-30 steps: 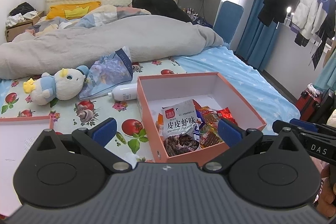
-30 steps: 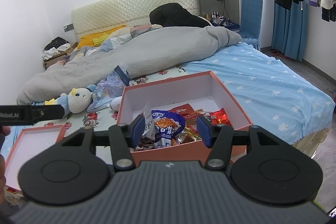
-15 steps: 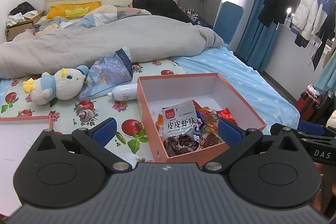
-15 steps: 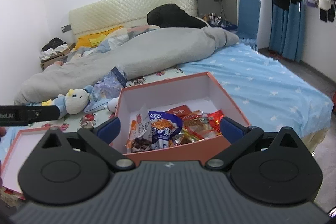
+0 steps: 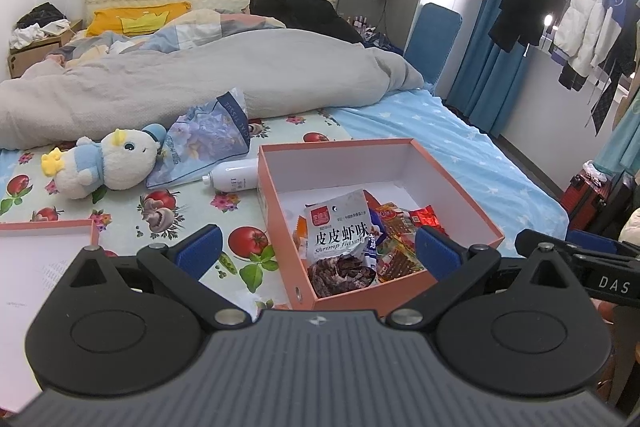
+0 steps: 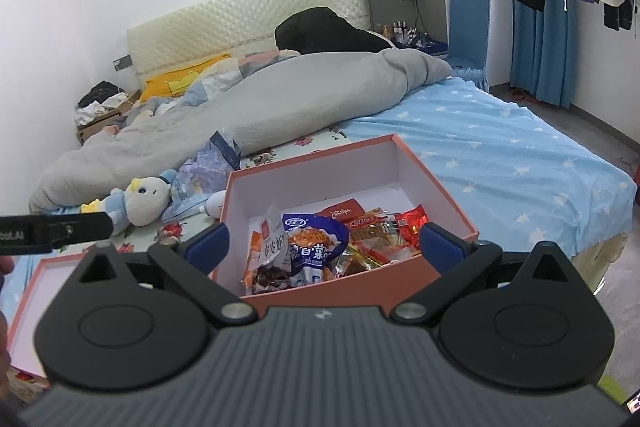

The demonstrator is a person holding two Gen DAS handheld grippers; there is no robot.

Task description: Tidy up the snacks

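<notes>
The right gripper fingers are standing wide apart, holding nothing; the blue snack bag is lying between them in the orange box.

Right gripper with jaws spread wide and empty, above orange box of snack packets on bed, plush toy left, box lid nearby

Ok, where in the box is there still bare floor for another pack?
The back of the box, behind the snacks and up to the far wall, is bare white floor. The front half is crowded with packs piled against the near wall.
</notes>
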